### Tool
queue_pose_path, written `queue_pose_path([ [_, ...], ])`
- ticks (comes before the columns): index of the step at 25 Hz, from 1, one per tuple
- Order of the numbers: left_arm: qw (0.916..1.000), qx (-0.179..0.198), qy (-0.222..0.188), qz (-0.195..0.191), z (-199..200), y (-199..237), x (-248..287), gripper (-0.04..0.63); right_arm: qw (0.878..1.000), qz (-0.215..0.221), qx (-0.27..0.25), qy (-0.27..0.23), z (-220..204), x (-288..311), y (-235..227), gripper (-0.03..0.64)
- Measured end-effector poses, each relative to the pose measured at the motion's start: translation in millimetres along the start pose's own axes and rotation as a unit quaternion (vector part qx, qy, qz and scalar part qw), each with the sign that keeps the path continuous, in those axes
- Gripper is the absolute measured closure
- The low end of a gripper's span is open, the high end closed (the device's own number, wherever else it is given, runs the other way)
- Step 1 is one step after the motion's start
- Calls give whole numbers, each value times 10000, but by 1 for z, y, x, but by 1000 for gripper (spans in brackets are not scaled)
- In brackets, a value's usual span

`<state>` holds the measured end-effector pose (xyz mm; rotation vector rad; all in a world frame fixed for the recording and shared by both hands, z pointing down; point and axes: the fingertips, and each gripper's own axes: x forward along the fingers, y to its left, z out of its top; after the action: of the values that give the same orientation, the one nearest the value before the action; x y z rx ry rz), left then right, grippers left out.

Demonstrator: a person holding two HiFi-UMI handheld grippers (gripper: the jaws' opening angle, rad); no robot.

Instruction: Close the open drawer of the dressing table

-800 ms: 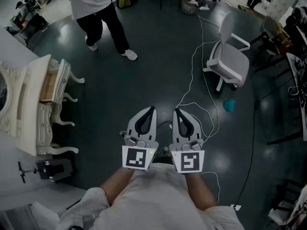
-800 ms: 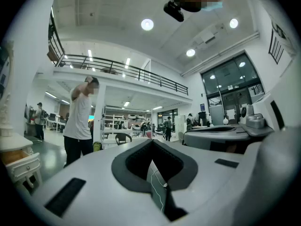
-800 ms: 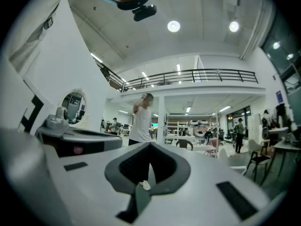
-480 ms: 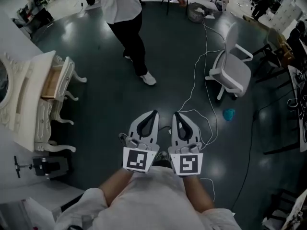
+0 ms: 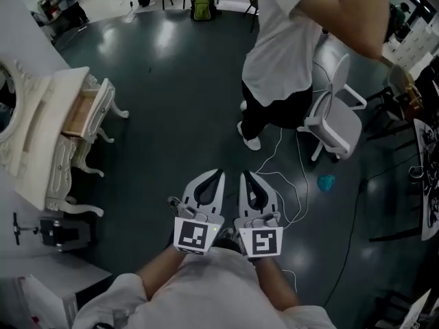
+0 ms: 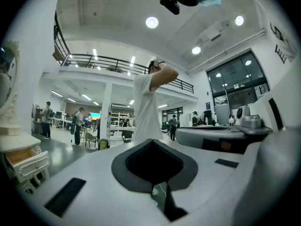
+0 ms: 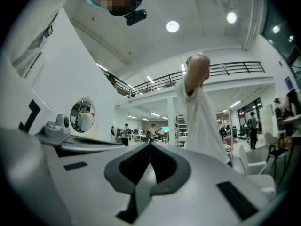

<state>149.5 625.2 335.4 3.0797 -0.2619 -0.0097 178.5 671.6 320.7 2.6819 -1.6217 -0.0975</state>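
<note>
Cream-white and ornately carved, the dressing table point(image 5: 49, 136) stands against the wall at the far left of the head view, well apart from the person holding the tools. Its wood-lined drawer point(image 5: 79, 114) is pulled out toward the dark open floor point(image 5: 171, 101). The left hand-held gripper point(image 5: 218, 175) and right hand-held gripper point(image 5: 244, 176) are held level, side by side, in front of the person's body. Each has its jaws pressed together with nothing between them, as both gripper views show. They point across the floor, not at the table. A bystander in a white shirt point(image 5: 285, 40) stands ahead, near a white office chair point(image 5: 334, 118), and a thin white cable point(image 5: 273, 147) trails over the floor. The step in hand looks like the approach, since nothing touches the drawer yet. To do it well, turn left and walk up until squarely facing the drawer front, keeping clear of the bystander and the cable. Closed jaws suit a push: set the tips on the middle of the drawer front and press straight in along its slide, since an off-centre shove could skew and jam it.
</note>
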Motion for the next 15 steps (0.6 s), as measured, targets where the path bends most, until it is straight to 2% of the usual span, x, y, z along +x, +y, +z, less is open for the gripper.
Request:
queue_pose_path([
  [4,9998,-72,77,138,-4,31,-1,588,9995,292,52,80,-7,25,23,603],
  [8,9995,-80,128,294,-8,66,5,588,9993,331,113,91,-10,54,34,603],
  [12,9986,-246,157,440,-18,111,12,588,9977,608,235,207,-20,89,55,603],
  [15,9981,-346,151,477,-20,147,23,588,9969,654,330,303,-25,126,67,603],
])
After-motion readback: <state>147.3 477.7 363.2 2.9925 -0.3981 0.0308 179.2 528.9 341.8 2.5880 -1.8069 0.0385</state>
